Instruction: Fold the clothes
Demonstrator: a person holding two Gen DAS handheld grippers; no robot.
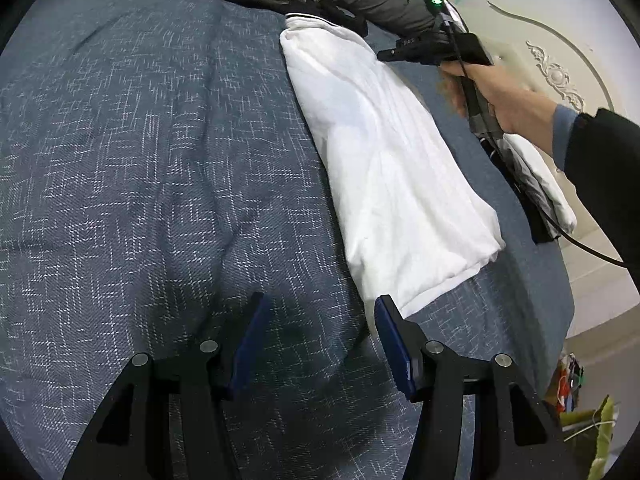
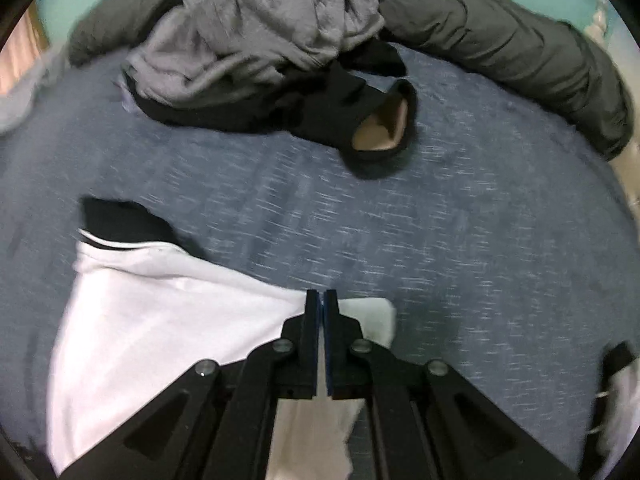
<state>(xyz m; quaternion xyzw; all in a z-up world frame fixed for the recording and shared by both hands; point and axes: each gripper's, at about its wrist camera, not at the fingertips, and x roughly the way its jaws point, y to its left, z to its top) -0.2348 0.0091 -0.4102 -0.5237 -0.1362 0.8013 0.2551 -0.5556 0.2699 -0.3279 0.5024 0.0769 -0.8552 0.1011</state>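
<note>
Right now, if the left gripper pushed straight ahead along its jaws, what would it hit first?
Probably the blue patterned bedspread. The left gripper has its jaws open and empty over bare cover, with the folded white shirt just off to the right. Depth is hard to judge here.

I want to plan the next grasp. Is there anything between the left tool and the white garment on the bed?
Nothing visible does. The left tool is open over the blue bedspread, and the near corner of the white garment lies just beside its right finger, with only bare bedspread between.
</note>
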